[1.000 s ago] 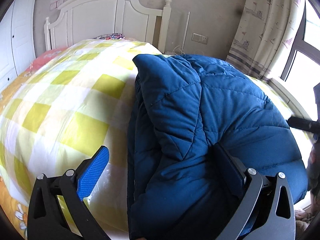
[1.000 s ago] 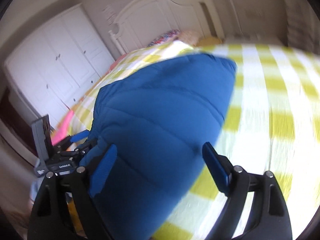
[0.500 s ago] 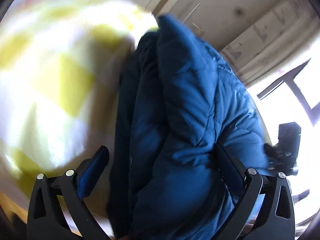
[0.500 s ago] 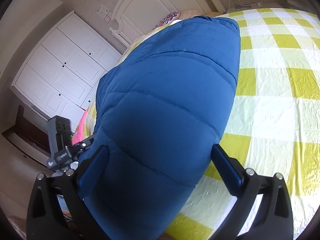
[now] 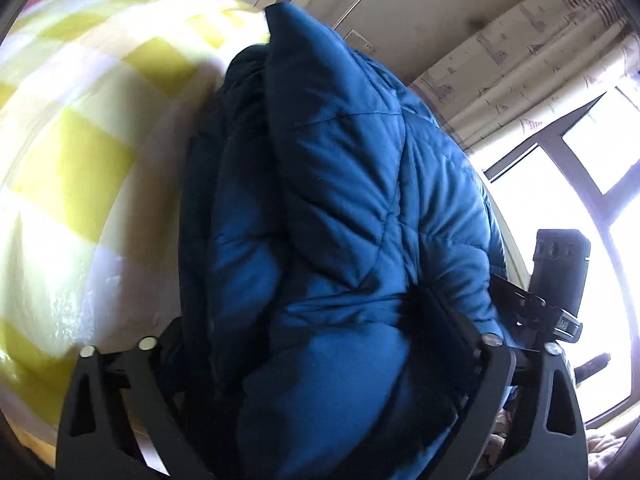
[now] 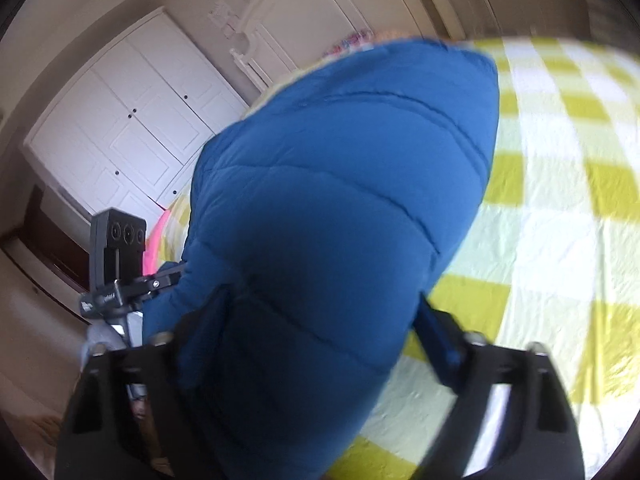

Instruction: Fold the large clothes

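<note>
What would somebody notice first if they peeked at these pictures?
The big puffy blue jacket fills the middle, bunched up on the bed's yellow-and-white checked quilt. The left gripper and right gripper each straddle its near end, their jaws just closing onto it. Behind stand white wardrobe doors, and a bright window.
</note>
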`<state>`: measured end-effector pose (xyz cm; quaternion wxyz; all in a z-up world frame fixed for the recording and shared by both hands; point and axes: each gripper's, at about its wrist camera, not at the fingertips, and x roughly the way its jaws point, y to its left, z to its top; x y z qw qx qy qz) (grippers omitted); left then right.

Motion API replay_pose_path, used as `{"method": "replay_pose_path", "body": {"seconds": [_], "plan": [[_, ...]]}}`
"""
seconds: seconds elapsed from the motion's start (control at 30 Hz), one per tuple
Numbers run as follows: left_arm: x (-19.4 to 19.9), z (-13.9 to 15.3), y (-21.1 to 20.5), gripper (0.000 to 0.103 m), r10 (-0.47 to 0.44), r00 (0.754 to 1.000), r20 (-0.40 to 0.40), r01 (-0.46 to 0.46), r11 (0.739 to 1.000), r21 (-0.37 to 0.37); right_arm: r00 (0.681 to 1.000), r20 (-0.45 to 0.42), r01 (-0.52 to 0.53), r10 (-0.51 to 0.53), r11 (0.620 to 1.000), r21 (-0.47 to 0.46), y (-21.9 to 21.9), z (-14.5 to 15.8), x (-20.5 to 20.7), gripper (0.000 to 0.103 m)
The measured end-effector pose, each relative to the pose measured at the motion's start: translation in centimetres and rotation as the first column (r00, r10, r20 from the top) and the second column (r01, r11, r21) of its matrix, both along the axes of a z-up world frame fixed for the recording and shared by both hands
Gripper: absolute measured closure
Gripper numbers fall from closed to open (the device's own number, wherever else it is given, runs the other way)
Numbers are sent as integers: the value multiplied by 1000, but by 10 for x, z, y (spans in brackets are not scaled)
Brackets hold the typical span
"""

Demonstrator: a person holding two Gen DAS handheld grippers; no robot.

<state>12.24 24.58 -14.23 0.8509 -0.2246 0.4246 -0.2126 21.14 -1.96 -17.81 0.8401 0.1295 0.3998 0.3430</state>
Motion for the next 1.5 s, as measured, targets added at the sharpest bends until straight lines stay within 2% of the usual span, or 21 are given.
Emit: {"method": "replay_pose_path", "body": {"seconds": [0.03,0.13,0.23,0.37,0.43,0.53,0.63,0.73,0.8,0.87,0.93,1.0,1.07,1.1,1.17,1.23,1.27,1.3,1.37,1.43,1.5], "plan": [[-3,5,-4,27,2,1000,20,-3,1000,10,1000,25,5,-5,1000,-6,-1,3,-1,35],[-3,15,-15,34,24,998,52,-24,1000,11,994,105,27,-26,1000,-8,-6,12,-2,42],[8,26,-31,38,35,995,89,-35,999,-3,981,186,62,-56,998,-24,-19,22,4,46],[51,43,-69,39,29,992,122,-28,1000,-13,965,231,132,-121,991,-32,-54,35,30,46],[85,52,-97,40,20,989,148,-20,1000,-4,960,218,184,-174,983,-26,-81,41,58,46],[133,53,-134,40,16,990,138,-13,1000,-22,949,205,250,-237,967,-41,-116,47,95,46],[174,43,-165,40,25,994,108,-21,999,-42,941,189,297,-280,952,-71,-146,45,124,46],[191,25,-196,38,50,995,91,-49,999,-11,934,136,345,-332,935,-86,-174,24,143,39],[186,20,-204,36,71,989,127,-74,997,19,931,108,355,-349,934,-37,-189,16,141,35],[183,18,-203,34,67,988,140,-71,997,26,919,98,388,-383,921,-38,-190,14,135,25],[181,16,-198,29,61,989,134,-65,998,23,888,144,454,-437,884,-114,-182,24,127,17],[175,19,-198,22,73,986,149,-82,995,57,845,210,527,-492,835,-162,-175,36,109,16],[163,27,-196,11,99,978,182,-120,987,108,831,262,536,-491,833,-139,-164,46,78,16],[149,35,-195,9,116,966,231,-152,978,143,825,294,537,-483,832,-137,-159,50,61,16],[114,56,-197,8,139,923,358,-232,944,232,804,358,549,-475,824,-139,-153,56,31,12],[84,72,-206,7,121,890,439,-277,909,311,783,414,557,-464,819,-137,-149,61,1,5],[75,76,-209,7,110,882,458,-287,897,337,767,441,571,-467,809,-137,-147,64,-15,2],[58,83,-216,7,95,869,486,-307,874,378,748,459,589,-479,798,-127,-146,67,-29,2],[38,91,-223,4,95,853,514,-335,854,398,728,467,609,-501,786,-107,-146,68,-54,2],[10,99,-229,4,127,822,555,-396,829,396,712,464,627,-528,775,-79,-145,69,-77,2],[-11,104,-231,4,153,798,583,-424,830,363,695,471,638,-543,768,-55,-145,68,-96,2]]}}
